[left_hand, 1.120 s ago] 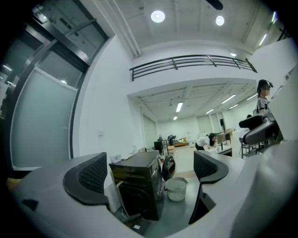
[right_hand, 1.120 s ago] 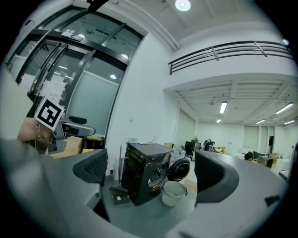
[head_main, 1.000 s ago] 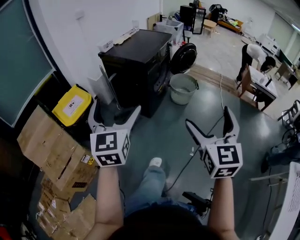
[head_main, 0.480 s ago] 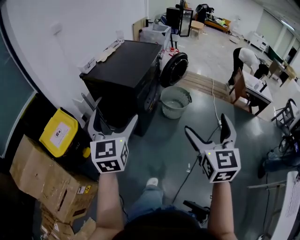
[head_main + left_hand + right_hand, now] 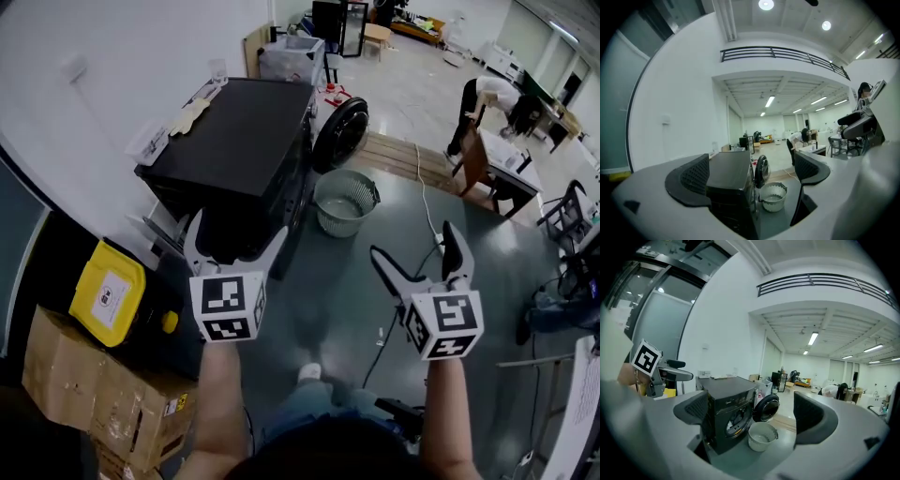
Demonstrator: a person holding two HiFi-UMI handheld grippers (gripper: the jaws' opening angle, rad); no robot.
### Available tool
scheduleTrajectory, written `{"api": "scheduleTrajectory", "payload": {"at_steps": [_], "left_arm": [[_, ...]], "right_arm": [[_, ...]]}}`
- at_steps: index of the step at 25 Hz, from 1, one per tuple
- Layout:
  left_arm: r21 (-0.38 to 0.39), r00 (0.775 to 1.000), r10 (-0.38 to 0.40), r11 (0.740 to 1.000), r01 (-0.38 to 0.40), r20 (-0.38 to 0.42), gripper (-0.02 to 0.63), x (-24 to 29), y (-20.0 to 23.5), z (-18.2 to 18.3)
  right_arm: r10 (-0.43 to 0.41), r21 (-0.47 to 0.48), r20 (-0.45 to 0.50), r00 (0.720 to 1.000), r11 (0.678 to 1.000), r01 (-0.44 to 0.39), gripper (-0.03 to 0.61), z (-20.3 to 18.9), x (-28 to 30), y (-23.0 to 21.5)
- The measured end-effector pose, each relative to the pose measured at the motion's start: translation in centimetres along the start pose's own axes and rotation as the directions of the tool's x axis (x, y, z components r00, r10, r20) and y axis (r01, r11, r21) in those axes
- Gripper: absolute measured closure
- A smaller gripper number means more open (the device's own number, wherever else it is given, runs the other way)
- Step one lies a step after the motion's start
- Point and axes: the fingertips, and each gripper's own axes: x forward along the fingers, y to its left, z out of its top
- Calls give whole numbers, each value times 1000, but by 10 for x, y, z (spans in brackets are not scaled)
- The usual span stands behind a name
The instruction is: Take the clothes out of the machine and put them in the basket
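Left gripper [image 5: 237,230] and right gripper [image 5: 412,244] gape empty; far clothes [image 5: 731,423] look soft, light; I'd pinch a bunched fold.

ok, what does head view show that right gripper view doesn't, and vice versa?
Head view only: brown cardboard boxes left of the black front-loading washing machine, and the wearer's white shoe.
Right gripper view only: the machine's front drum opening, with pale clothes inside.
Both: the machine, its open round door, the pale round basket on the floor beside it, and a person bent over a desk far back.
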Motion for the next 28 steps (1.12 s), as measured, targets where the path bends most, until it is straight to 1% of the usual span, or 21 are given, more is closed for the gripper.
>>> {"api": "scheduleTrajectory", "payload": {"at_steps": [3,5,11,15,19,21,24,28], "left_arm": [[86,1000,-10,996,11,-11,46,9,-3,0],[106,1000,-15,994,16,-4,46,13,-6,3],[111,999,-34,993,33,6,46,31,-15,6],[113,999,-36,993,34,20,46,55,-22,13],[124,999,-40,992,38,18,46,82,-35,17],[130,999,-33,991,31,15,46,101,-41,20],[126,1000,-20,992,20,0,46,138,-53,21],[136,999,-23,990,26,-24,46,197,-78,25]], "right_arm": [[-15,-5,-3,1000,1000,15,14,0,6,-6],[-22,0,-1,1000,1000,22,14,0,10,-10],[-36,-13,-10,999,999,35,14,-8,21,-20],[-52,2,-3,999,999,52,14,-11,33,-44],[-71,35,-4,997,997,71,14,-15,53,-79],[-63,42,15,998,997,62,14,-14,68,-94],[-35,19,21,999,999,35,14,-18,97,-116],[-10,-7,16,1000,1000,10,14,-25,137,-162]]}}
